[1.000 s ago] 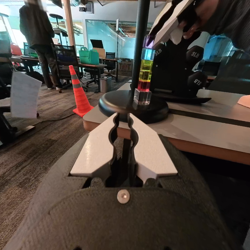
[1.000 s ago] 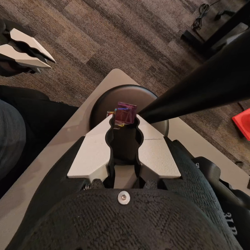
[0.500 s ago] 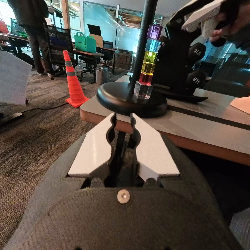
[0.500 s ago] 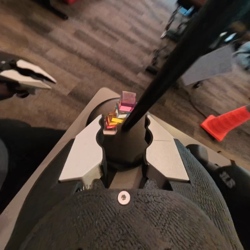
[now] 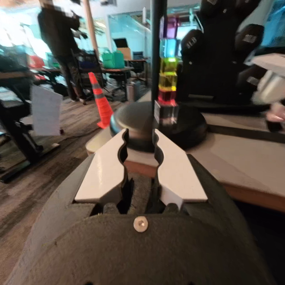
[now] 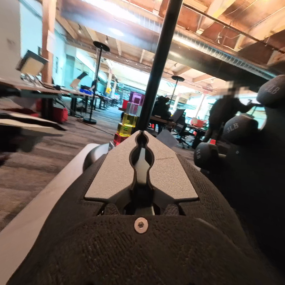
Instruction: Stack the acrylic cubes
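A tower of clear coloured cubes stands on the round black base of a pole on a grey table. From the bottom the cubes are colourless, red, two yellow, blue and purple. My left gripper is open with nothing between its fingers, low at the table's edge in front of the base. My right gripper is shut with its tips together and nothing between them, low over the table, and the tower and pole stand just beyond it. In the left wrist view the right gripper's white finger shows, blurred, at the right.
A black rack of dumbbells stands on the table behind the tower, and shows at the right in the right wrist view. An orange cone, a white sheet, desks, chairs and a standing person are on the carpet to the left. The tips of one gripper are about 20 centimeters away from the tips of the other.
My right gripper let go of the purple cube on top of the tower, opened wide, drew back and down, then shut on air. My left gripper opened wider and moved closer to the base.
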Motion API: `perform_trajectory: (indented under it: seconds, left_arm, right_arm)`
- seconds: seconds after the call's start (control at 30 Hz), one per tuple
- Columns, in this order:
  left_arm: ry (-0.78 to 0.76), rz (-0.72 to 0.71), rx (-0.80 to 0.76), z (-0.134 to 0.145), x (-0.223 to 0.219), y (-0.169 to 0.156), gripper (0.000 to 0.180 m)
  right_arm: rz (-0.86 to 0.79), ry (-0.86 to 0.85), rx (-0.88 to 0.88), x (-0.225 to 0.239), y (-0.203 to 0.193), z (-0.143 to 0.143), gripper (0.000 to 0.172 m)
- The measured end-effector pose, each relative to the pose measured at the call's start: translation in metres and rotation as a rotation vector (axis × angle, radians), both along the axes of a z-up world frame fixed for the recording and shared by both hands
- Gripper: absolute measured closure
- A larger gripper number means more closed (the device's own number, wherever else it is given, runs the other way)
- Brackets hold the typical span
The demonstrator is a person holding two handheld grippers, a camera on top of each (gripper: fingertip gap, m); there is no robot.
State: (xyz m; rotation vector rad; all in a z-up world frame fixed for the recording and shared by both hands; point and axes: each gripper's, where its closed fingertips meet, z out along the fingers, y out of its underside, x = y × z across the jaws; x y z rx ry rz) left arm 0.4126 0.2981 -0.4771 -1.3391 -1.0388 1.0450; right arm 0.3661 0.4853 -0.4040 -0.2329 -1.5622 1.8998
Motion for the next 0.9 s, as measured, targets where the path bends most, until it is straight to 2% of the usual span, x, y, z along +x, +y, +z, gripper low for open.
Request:
perform_trajectory:
  seconds: [0.07,0.13,0.2,0.3,0.4,0.5,0.6,0.9]
  left_arm:
    - [0.049,0.105,-0.040,0.022,-0.027,-0.004,0.162]
    - [0.017,0.115,-0.004,0.032,-0.053,-0.001,0.176]
    - [-0.048,0.075,0.017,0.027,-0.077,0.010,0.180]
    - [-0.198,0.077,0.006,0.000,-0.106,0.020,0.180]
    - [-0.215,0.064,0.039,-0.004,-0.115,0.033,0.180]
    - [-0.192,0.131,-0.011,0.005,-0.120,0.026,0.180]
    - [-0.188,0.135,0.012,0.013,-0.127,0.026,0.180]
    - [-0.044,0.159,-0.022,0.028,-0.128,0.045,0.180]
  right_arm:
    - [0.005,-0.044,-0.033,-0.001,0.004,-0.006,0.172]
    - [0.014,-0.066,-0.033,-0.001,0.003,-0.009,0.172]
    - [0.009,-0.051,-0.029,0.000,0.003,-0.009,0.172]
    - [0.006,-0.036,-0.015,0.001,0.002,-0.010,0.172]
    - [0.000,-0.032,0.002,0.000,0.000,-0.013,0.172]
    - [-0.001,-0.037,0.003,-0.001,0.000,-0.013,0.172]
    - [-0.003,-0.039,-0.001,-0.002,0.001,-0.013,0.172]
    - [-0.005,-0.049,0.001,-0.004,0.000,-0.015,0.172]
